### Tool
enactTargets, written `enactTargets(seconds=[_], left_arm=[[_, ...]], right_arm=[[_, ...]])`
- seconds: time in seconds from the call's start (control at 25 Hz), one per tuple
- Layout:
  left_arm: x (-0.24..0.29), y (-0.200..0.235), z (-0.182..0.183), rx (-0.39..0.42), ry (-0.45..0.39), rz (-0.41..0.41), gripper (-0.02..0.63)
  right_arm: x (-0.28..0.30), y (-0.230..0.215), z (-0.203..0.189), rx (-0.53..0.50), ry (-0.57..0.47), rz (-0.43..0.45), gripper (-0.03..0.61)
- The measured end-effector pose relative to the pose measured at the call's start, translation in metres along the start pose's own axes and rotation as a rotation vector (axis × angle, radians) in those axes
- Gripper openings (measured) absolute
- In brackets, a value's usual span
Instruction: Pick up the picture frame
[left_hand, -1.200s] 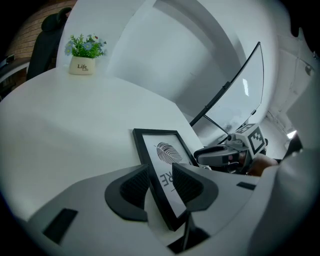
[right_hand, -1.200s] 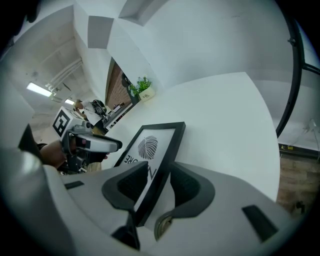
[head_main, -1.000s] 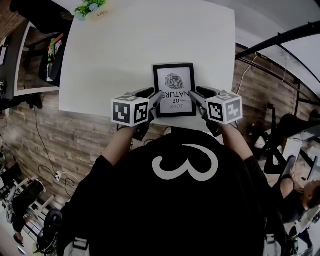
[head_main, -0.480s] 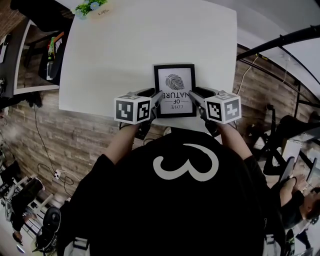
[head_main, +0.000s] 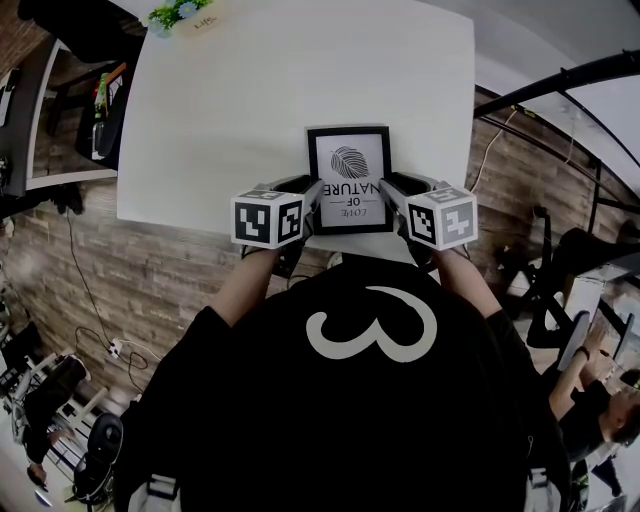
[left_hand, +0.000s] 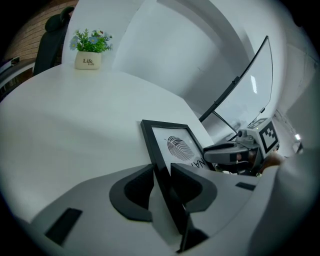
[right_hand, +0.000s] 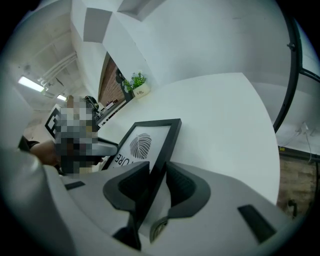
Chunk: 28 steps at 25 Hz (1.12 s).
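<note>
A black picture frame (head_main: 348, 180) with a leaf print lies flat on the white table (head_main: 250, 100), near its front edge. My left gripper (head_main: 312, 195) is at the frame's left side and my right gripper (head_main: 385, 190) at its right side. In the left gripper view the frame's (left_hand: 177, 145) edge runs between the left gripper's (left_hand: 162, 172) dark pads, with a thin gap showing. The right gripper view shows the frame's (right_hand: 145, 142) other edge between the right gripper's (right_hand: 157, 172) pads. Both pairs of jaws have just been closing on these edges.
A small potted plant (head_main: 180, 15) stands at the table's far left corner, also visible as the plant (left_hand: 90, 47) in the left gripper view. Wood-plank floor surrounds the table. A black pole (head_main: 560, 80) runs at the right, and chairs stand at the left.
Both marker cubes have shifted slightly inward toward the frame. The frame has not moved on the table.
</note>
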<state>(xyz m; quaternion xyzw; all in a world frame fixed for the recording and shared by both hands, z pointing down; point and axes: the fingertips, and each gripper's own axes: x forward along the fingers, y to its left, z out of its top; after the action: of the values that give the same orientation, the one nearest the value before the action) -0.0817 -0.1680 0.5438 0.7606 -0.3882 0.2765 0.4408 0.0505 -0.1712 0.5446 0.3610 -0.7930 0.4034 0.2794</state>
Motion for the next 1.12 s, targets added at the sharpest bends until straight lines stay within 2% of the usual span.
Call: enactTargets(seconds=[0.28, 0.56, 1.12], left_arm=[[0.0004, -0.0003, 0.0007, 0.01, -0.02, 0.004, 0.112], [0.0013, -0.0001, 0.0034, 0.022, -0.025, 0.006, 0.109], [0.0014, -0.0012, 0.0033, -0.008, -0.004, 0.029, 0.103]], right_arm=[[0.0007, -0.0014, -0.0002, 0.016, -0.006, -0.044, 0.112], [0.0015, -0.0024, -0.0002, 0.026, -0.001, -0.033, 0.109], [-0.0012, -0.0029, 0.0015, 0.072, -0.04, -0.044, 0.097]])
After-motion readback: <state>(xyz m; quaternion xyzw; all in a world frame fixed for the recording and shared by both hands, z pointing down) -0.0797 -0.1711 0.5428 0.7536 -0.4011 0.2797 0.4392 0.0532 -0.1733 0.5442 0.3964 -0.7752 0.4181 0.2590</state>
